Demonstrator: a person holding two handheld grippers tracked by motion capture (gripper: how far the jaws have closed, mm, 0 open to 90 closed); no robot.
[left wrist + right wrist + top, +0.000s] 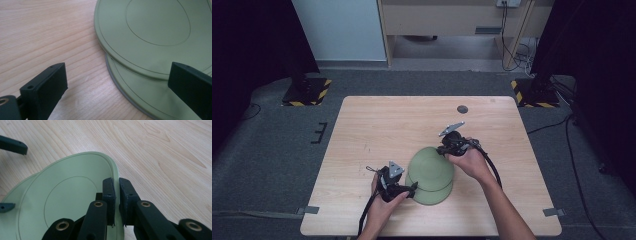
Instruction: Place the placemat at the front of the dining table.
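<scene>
Two pale green plates lie overlapped on the wooden table (377, 125). The upper plate (430, 167) is tipped up at its far right rim, resting on the lower plate (434, 194). My right gripper (443, 150) is shut on that raised rim; in the right gripper view its pads (108, 191) pinch the upper plate (65, 200) edge. My left gripper (413, 189) sits at the plates' near left side, open. In the left gripper view its jaws stand wide apart (117, 85), straddling the edges of the lower plate (135, 92) and the upper plate (155, 30) without touching them.
A small dark round mark (462, 109) sits near the table's far edge. Two stand bases with yellow-black stripes (307, 92) (534, 92) rest on the carpet behind the table. Bare wood spreads left of and behind the plates.
</scene>
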